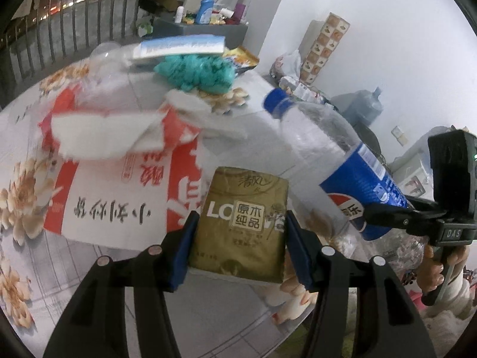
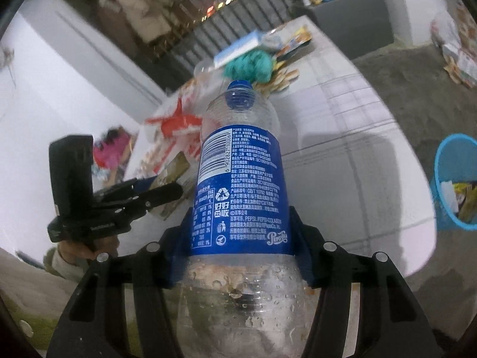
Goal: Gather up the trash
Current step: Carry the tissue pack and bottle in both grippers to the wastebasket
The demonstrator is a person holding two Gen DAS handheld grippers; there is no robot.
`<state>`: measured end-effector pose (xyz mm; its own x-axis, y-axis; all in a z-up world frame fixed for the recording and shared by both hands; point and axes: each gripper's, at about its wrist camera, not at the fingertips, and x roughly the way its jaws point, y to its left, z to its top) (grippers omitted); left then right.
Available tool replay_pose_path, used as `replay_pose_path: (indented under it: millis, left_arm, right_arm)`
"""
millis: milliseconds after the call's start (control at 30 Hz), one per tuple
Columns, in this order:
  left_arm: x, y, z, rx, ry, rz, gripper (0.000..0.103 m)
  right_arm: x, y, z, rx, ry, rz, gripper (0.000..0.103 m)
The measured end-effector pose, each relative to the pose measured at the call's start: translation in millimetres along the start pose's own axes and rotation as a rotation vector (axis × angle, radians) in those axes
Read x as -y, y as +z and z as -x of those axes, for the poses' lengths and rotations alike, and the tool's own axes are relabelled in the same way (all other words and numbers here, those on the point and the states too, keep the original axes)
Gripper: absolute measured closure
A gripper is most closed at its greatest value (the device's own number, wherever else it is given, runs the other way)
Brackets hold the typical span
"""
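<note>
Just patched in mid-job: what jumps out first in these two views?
The right tongs are clamped on an empty Pepsi bottle, cap pointing away, filling the right wrist view. The left tongs grip a gold tissue pack above the floral table. A blue bin stands at the right edge.

The bottle's [image 2: 238, 179] base and blue bin's [image 2: 447, 179] right side are cut off.

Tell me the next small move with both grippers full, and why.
Probably swing the right gripper toward the blue bin at the right. Its pads already clamp the empty cola bottle, clear of the table, and the bin sits open on the floor beyond the table's edge.
</note>
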<state>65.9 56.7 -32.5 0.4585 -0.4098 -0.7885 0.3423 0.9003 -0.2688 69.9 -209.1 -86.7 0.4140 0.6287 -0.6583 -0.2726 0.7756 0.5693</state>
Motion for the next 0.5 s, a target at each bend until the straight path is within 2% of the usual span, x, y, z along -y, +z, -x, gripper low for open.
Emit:
replay_pose_path:
  millis: [233, 500]
  left_arm:
    - [34.2, 28.5, -7.6, 0.004, -0.024, -0.069, 0.048]
    - [102.4, 65.8, -45.1, -0.023, -0.108, -0.193, 0.048]
  right_arm:
    - [40.5, -6.7, 44.7, 0.146, 0.017, -0.123, 0.048]
    - [102.3, -19.6, 85.4, 0.263, -0.048, -0.310, 0.048]
